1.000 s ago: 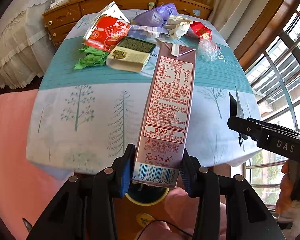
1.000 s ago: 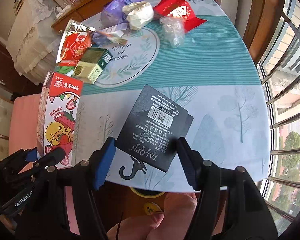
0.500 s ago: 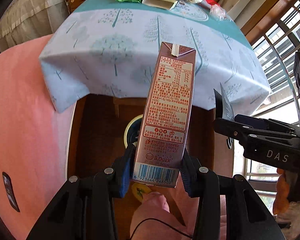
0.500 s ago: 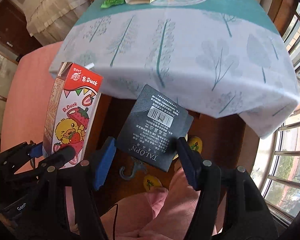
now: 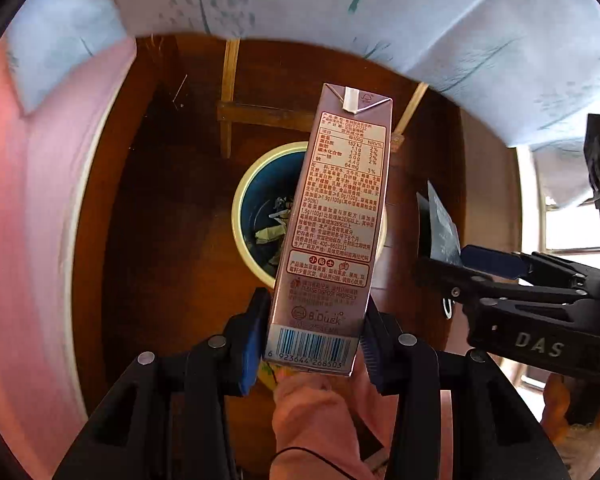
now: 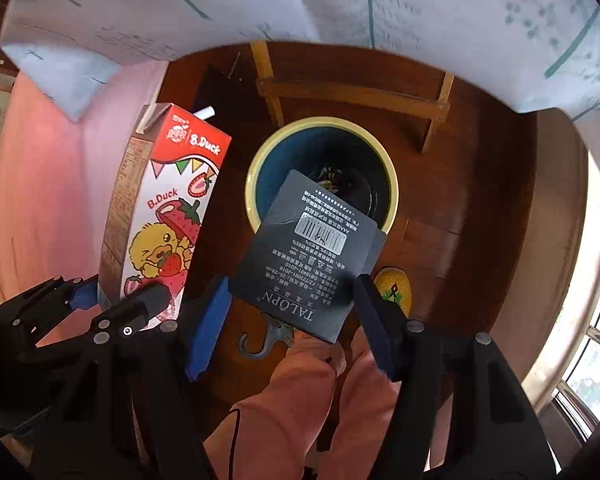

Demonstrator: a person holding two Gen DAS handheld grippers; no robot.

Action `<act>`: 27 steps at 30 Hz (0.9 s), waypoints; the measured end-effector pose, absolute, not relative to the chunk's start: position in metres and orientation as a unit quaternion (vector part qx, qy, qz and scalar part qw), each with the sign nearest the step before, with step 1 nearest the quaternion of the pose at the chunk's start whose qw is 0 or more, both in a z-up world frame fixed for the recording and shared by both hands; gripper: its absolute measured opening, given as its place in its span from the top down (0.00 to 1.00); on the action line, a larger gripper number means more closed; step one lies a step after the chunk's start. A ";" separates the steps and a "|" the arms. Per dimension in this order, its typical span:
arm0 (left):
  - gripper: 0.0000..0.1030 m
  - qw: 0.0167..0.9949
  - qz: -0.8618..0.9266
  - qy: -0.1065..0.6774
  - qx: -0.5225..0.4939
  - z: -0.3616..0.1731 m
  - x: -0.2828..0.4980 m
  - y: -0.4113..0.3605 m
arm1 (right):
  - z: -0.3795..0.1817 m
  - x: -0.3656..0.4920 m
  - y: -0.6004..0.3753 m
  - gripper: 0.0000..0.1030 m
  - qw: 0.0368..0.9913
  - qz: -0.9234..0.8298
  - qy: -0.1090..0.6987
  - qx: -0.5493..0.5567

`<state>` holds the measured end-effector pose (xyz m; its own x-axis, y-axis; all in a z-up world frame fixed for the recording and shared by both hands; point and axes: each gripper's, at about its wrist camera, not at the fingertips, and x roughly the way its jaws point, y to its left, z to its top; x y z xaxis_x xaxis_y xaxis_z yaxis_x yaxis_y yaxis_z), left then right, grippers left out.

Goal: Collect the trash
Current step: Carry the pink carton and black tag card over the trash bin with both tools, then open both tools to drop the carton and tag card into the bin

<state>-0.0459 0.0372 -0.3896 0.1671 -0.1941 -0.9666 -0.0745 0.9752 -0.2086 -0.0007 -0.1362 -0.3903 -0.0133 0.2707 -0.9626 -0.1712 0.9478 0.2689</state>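
My left gripper is shut on a pink B.Duck drink carton with a white straw. It holds the carton by its base, pointing down over a round bin with a cream rim and blue inside. The right wrist view shows the carton at the left. My right gripper is shut on a dark TALOPN card package with a hook, held above the same bin. Scraps lie at the bin's bottom. The left wrist view shows the card package edge-on at the right.
The bin stands on a dark wooden floor under the table, below the hanging edge of the pale blue tablecloth. A pink cover fills the left. A person's pink-trousered legs and a yellow slipper lie below the grippers. Windows are at the right.
Both grippers have dropped from above the tabletop to below its edge and tipped downward, still holding the carton and the card package. The bin has come into full view beneath them.
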 end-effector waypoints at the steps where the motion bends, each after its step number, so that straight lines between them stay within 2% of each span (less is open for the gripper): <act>1: 0.59 0.757 -0.037 0.645 -0.104 -0.404 -0.045 0.037 | -0.411 0.003 -0.137 0.41 0.699 0.156 0.697 0.032; 5: 0.59 0.760 -0.038 0.642 -0.097 -0.454 -0.035 0.027 | -0.483 0.017 -0.139 0.41 0.692 0.147 0.707 0.018; 9: 0.57 0.763 -0.038 0.641 -0.070 -0.480 -0.024 0.011 | -0.528 0.026 -0.140 0.40 0.691 0.150 0.707 0.023; 11: 0.53 0.763 -0.041 0.640 -0.075 -0.483 -0.015 0.006 | -0.544 0.031 -0.141 0.39 0.691 0.145 0.708 0.036; 13: 0.35 0.762 -0.043 0.640 -0.084 -0.485 -0.007 0.005 | -0.554 0.037 -0.143 0.37 0.689 0.139 0.710 0.055; 16: 0.20 0.769 -0.044 0.631 -0.091 -0.484 -0.001 0.002 | -0.564 0.042 -0.149 0.28 0.682 0.123 0.716 0.081; 27: 0.19 0.780 -0.025 0.614 -0.117 -0.441 0.018 0.034 | -0.537 0.046 -0.163 0.26 0.692 0.104 0.701 0.134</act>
